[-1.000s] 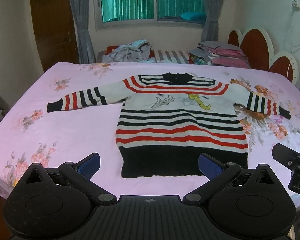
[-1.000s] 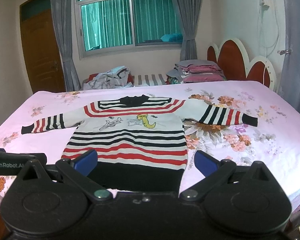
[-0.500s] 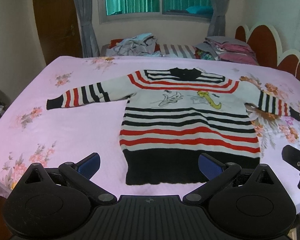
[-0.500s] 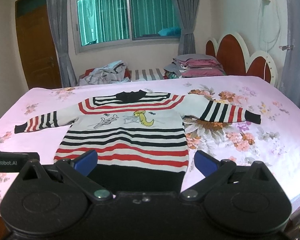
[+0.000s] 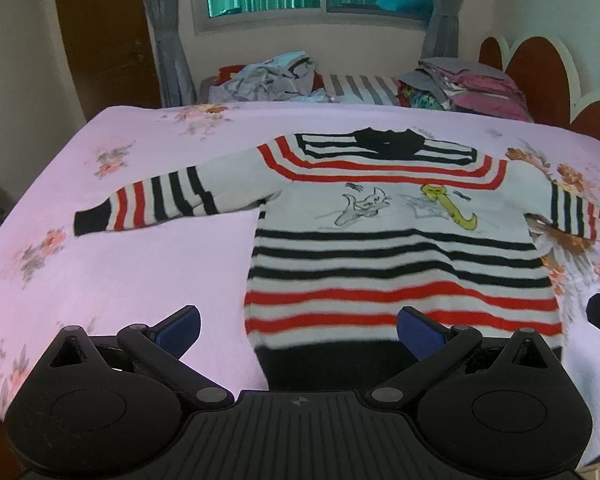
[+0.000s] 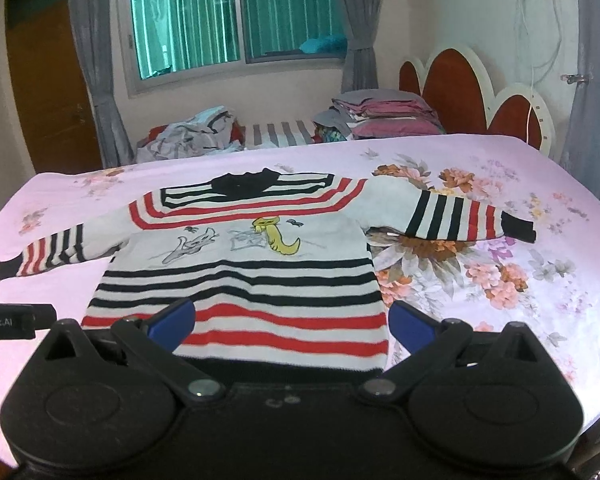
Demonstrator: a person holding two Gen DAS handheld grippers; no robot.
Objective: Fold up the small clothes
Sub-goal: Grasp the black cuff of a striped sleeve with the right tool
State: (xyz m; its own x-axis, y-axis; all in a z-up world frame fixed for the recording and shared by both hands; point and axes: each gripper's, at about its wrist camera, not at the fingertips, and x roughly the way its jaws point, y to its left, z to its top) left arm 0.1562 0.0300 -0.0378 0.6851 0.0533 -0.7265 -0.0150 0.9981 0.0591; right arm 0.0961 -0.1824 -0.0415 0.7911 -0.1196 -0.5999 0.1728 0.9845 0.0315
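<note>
While both claws hang just short of the hem, nothing is gripped yet. Nearest us, the left gripper (image 5: pixel 298 322) has its blue-padded fingers (image 5: pixel 180 323) spread wide, one out over bare pink sheet to the sweater's left, the other above the black hem band. The right gripper (image 6: pixel 291 322) is likewise wide and empty, its blue fingers (image 6: pixel 412 326) straddling the lower right part of the garment, one over the red stripes and one at the side edge where knit meets sheet. At the right edge of the left wrist view a black sliver of the other tool shows; in the right wrist view a black bar with white lettering pokes in from the left.

Moving up, the striped sweater (image 5: pixel 400 248) lies flat, front side up, on the bed (image 5: pixel 132 272): black band at the bottom, then red and black stripes on white, then a cartoon print with a grey figure and a yellow one across the chest. Both sleeves are stretched out sideways, the left sleeve (image 5: pixel 156 204) on plain pink sheet, the right sleeve (image 6: pixel 460 216) over a big floral print. The black collar (image 5: pixel 388 142) points away from us.

Further back, past the far edge of the bed, sit a rumpled heap of clothes (image 6: pixel 192 136) and a neat folded stack (image 6: pixel 384 114). A scalloped red headboard (image 6: pixel 472 96) stands at the right, and behind everything a window (image 6: pixel 236 20) with green blinds and grey curtains.
</note>
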